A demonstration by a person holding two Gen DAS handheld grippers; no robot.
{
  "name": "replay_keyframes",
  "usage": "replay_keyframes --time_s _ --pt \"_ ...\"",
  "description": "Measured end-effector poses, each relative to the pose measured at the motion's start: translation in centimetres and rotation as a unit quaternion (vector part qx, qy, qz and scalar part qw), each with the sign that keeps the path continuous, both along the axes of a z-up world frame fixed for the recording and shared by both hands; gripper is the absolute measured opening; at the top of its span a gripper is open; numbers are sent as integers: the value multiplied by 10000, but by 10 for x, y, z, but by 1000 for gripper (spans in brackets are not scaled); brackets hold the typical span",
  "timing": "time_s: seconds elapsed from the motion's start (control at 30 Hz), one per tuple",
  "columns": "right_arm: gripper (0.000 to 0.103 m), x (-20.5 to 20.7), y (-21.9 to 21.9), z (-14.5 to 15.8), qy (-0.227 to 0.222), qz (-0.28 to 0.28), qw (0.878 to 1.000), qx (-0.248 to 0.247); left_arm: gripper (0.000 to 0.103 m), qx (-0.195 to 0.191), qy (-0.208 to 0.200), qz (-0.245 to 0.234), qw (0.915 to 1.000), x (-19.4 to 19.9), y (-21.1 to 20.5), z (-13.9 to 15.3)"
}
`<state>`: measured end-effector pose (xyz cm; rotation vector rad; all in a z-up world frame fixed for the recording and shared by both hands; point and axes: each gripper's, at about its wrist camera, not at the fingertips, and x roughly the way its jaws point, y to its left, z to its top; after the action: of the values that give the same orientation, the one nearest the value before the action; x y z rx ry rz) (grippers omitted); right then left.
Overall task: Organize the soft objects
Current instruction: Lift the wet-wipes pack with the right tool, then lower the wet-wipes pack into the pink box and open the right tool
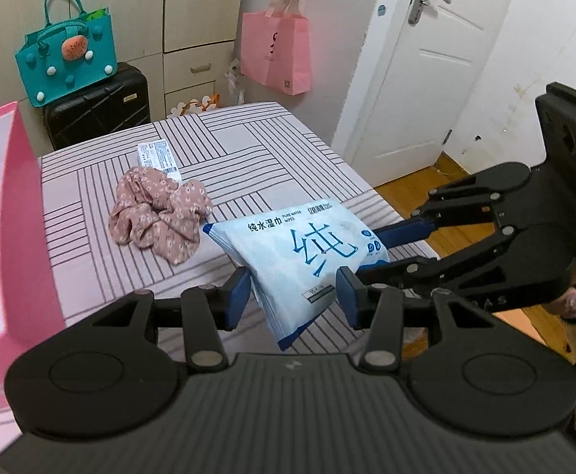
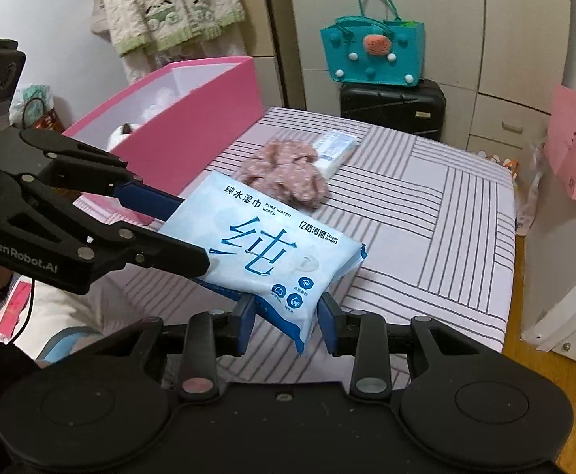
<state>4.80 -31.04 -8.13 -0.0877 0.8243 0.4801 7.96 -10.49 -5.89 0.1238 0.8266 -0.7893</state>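
both grippers i run, left gripper (image 1: 294,294) and right gripper (image 2: 288,322), clamp opposite ends of one wipes pack (image 1: 300,252); floral cloth (image 1: 159,215) lies beyond.

Even, soft indoor light, moderately bright; no hard shadows. Mild sheen on white door (image 1: 418,59) at 1 o'clock. Strong fisheye bend at edges, wardrobe (image 2: 465,19) lines curving at 12 o'clock. Dark vignette in corners. Centre sharp, rim slightly soft.
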Motion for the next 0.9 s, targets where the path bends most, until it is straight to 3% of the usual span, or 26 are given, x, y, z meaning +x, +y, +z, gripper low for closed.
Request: replay_keyframes --time_s 0.27,0.57,0.9 --pt "41 -32 27 34 -314 354 9986 -254 46 -13 -39 14 10000 -29 28 22" --pt "41 -57 64 65 -786 787 9919 -609 46 -134 -350 310 9988 -59 66 44" --pt "42 -48 111 85 -1029 1199 9851 -681 46 -290 -716 680 9947 -68 114 60"
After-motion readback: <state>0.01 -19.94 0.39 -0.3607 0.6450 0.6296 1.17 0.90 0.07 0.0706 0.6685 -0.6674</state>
